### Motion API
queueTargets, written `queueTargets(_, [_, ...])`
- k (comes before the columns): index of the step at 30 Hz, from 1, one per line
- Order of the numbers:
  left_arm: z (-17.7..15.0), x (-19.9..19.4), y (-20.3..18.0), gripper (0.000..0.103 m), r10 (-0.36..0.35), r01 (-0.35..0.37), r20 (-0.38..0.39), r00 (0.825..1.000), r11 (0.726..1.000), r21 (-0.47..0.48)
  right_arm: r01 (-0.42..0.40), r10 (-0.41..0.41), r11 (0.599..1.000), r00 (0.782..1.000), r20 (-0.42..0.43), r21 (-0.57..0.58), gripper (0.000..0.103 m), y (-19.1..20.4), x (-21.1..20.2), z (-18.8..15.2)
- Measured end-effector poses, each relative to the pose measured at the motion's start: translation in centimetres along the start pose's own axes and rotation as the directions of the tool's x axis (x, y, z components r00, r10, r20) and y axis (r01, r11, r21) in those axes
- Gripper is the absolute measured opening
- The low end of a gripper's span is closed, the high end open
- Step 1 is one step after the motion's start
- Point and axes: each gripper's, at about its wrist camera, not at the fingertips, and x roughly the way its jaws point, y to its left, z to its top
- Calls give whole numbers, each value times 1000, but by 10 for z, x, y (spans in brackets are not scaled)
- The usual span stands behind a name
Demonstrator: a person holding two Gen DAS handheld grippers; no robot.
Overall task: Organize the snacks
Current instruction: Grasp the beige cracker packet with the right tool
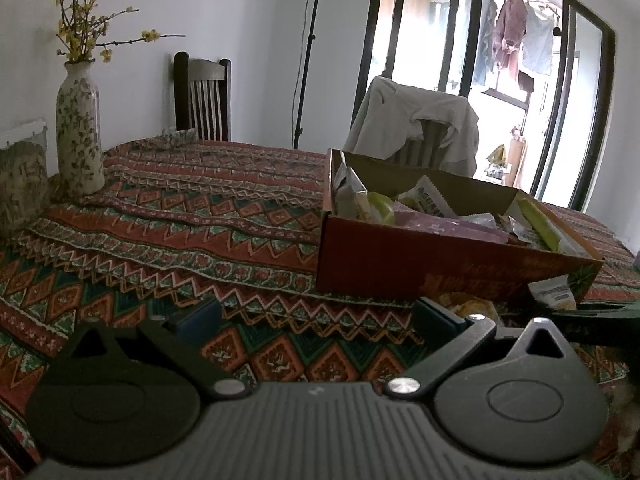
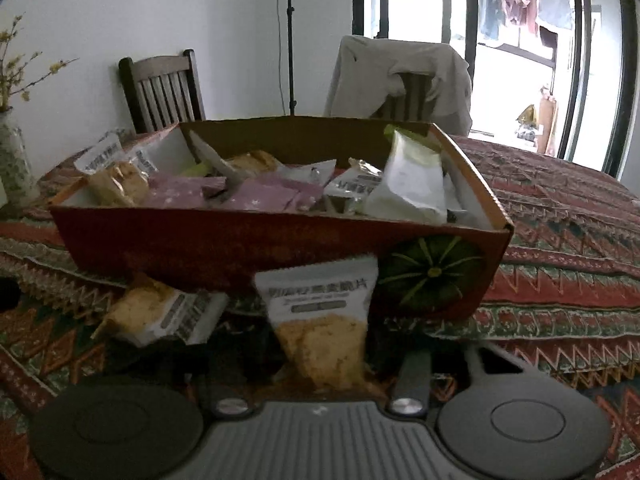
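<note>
A red cardboard box (image 1: 400, 264) holding several snack packets stands on the patterned tablecloth; it also shows in the right wrist view (image 2: 224, 248). My right gripper (image 2: 320, 364) is shut on a white snack packet with yellow crackers (image 2: 320, 312), held upright just in front of the box's near wall. Another cracker packet (image 2: 160, 312) lies on the cloth to its left. My left gripper (image 1: 316, 320) is open and empty, low over the cloth left of the box. The held packet's top (image 1: 554, 294) shows at the box's near corner.
A floral vase with yellow twigs (image 1: 78, 128) stands at the table's far left. A dark wooden chair (image 1: 204, 96) and a chair draped with a pale garment (image 1: 420, 124) stand behind the table. A tripod pole (image 1: 308, 52) and glass doors are beyond.
</note>
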Motion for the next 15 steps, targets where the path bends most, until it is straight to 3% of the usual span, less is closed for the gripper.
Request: queueTargets(15, [2, 5, 0, 103, 41, -41, -34, 999, 999, -14, 58, -60, 998, 993, 103, 23, 40, -38, -50, -12])
